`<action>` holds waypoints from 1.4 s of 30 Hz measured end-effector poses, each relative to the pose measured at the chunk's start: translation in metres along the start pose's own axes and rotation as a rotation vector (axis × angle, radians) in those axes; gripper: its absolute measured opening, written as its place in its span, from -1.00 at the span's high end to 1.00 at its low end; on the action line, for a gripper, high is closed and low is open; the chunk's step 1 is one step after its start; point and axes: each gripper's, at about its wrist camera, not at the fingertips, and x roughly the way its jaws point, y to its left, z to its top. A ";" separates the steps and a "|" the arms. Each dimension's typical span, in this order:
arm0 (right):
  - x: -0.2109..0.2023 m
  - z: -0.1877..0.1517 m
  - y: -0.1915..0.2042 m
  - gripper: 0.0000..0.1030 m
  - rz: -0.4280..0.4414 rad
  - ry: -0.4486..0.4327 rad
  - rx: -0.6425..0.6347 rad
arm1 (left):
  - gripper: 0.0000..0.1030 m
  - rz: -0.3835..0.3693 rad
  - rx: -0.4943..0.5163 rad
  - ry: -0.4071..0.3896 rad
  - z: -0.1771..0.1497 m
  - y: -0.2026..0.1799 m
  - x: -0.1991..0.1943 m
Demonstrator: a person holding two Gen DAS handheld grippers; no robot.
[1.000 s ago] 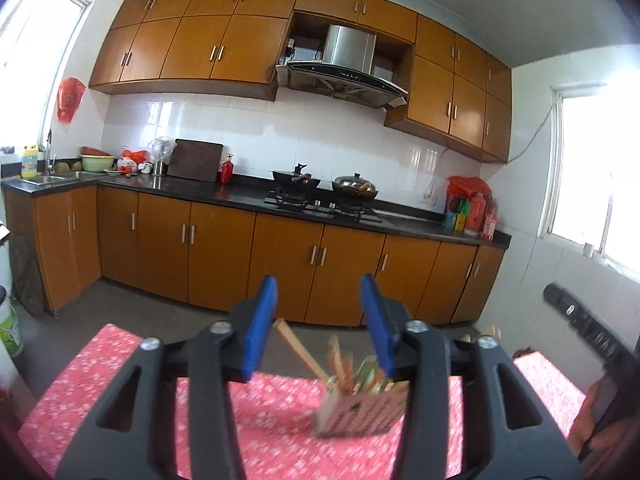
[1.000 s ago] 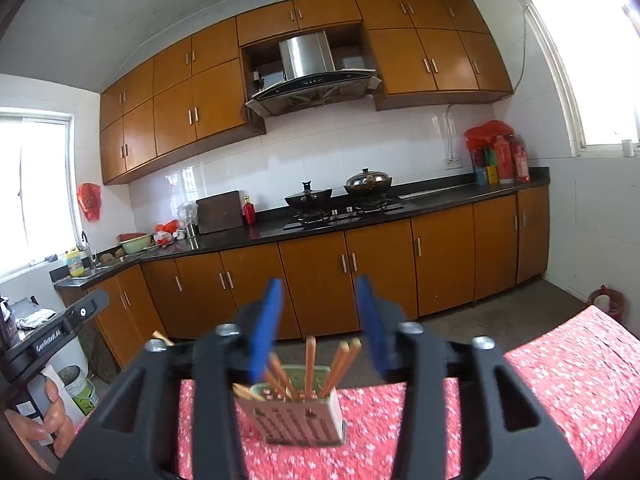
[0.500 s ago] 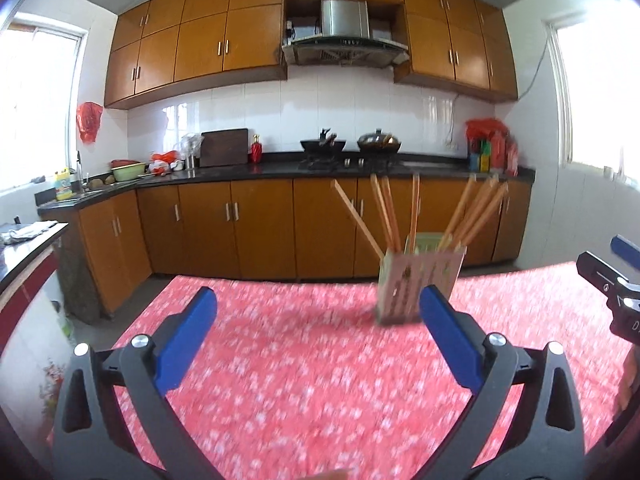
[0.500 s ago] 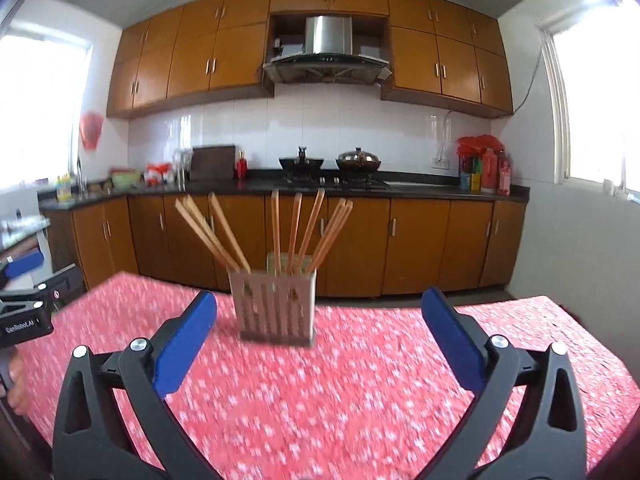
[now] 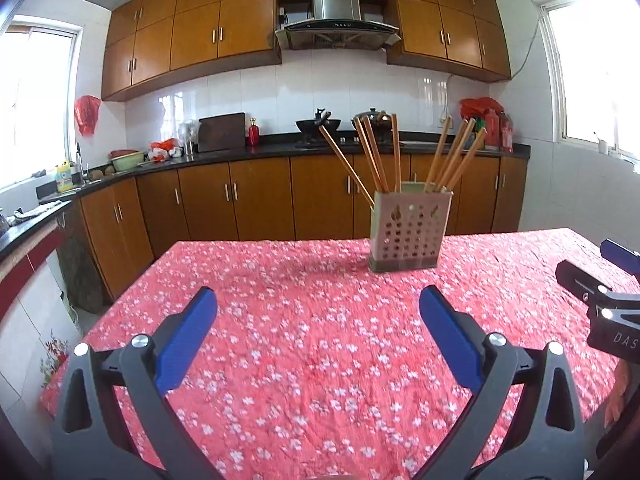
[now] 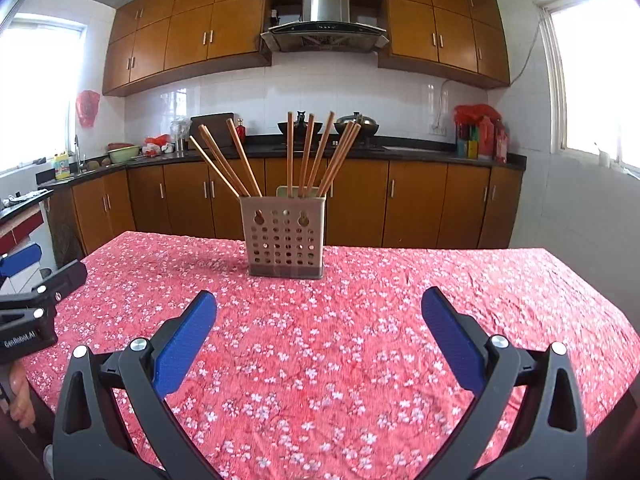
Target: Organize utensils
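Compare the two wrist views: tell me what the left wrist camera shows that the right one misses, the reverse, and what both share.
Only the left wrist view shows the left gripper head-on, jaws wide and empty, with the right gripper at its right edge.

Only the right wrist view shows the right gripper head-on, also wide and empty, with the left gripper at its left edge.

Both show the perforated holder of chopsticks upright on the red floral tablecloth.

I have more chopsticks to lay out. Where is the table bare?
The floral cloth is bare between the perforated holder and both open grippers, left and right, and out to either edge. Only the holder, full of chopsticks, is crowded.
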 end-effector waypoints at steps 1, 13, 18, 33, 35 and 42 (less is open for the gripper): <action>-0.001 -0.002 0.000 -0.97 0.000 0.002 0.002 | -0.92 -0.002 -0.001 0.001 -0.002 -0.001 0.000; 0.006 -0.013 -0.001 -0.97 -0.005 0.046 0.025 | -0.92 -0.006 -0.015 0.020 -0.012 -0.002 0.002; 0.006 -0.013 -0.003 -0.97 -0.004 0.051 0.036 | -0.92 -0.009 -0.016 0.023 -0.013 -0.002 0.002; 0.002 -0.012 -0.005 -0.97 -0.009 0.034 0.038 | -0.92 -0.019 -0.023 0.017 -0.011 -0.003 0.002; 0.002 -0.012 -0.005 -0.97 -0.009 0.034 0.038 | -0.92 -0.020 -0.022 0.017 -0.011 -0.003 0.002; 0.001 -0.012 -0.006 -0.97 -0.006 0.036 0.041 | -0.92 -0.024 -0.019 0.019 -0.011 -0.004 0.002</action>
